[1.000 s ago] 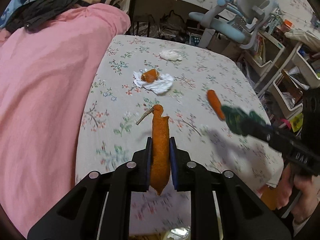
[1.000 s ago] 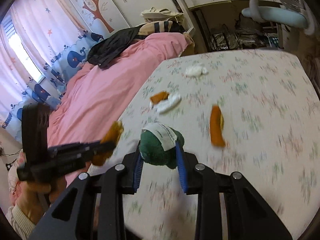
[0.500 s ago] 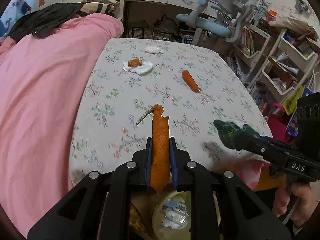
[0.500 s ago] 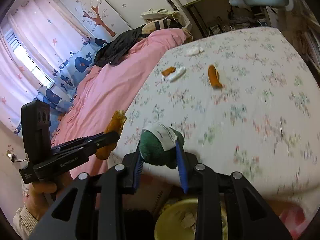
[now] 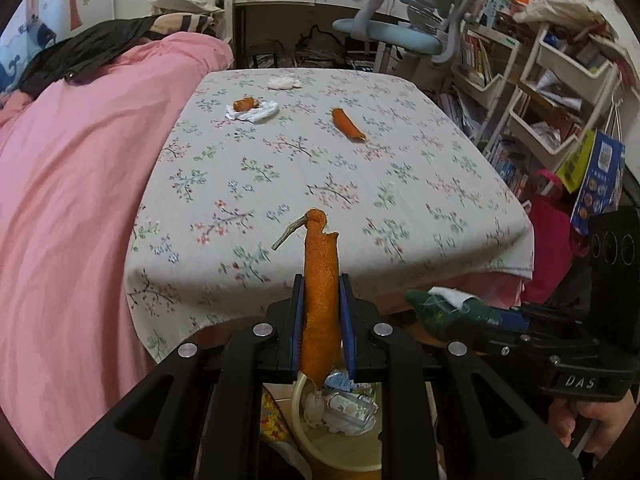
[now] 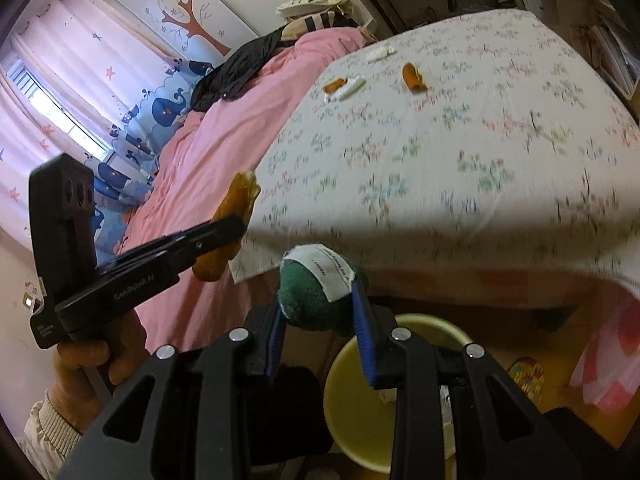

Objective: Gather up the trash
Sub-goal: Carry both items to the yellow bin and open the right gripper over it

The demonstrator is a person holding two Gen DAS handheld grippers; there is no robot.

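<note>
Transfer step: left gripper (image 5: 322, 332) clamps the orange peel (image 5: 320, 292), right gripper (image 6: 318, 320) clamps the green wad (image 6: 316, 292) — both past the tabletop's near edge; next, release over the yellow bin (image 6: 360, 412).

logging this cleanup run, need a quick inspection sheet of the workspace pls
surface: floral tablecloth, edge hangs over.
job's things: yellow bin on floor below both claws, trash inside; orange peel strip; green wad.
clutter: loose orange peel, peel on white tissue, crumpled tissue still on table.
grippers: left claw shut on peel strip; right claw shut on green wad.
cables: nothing seen.
surroundings: pink duvet, desk chair, shelves.
</note>
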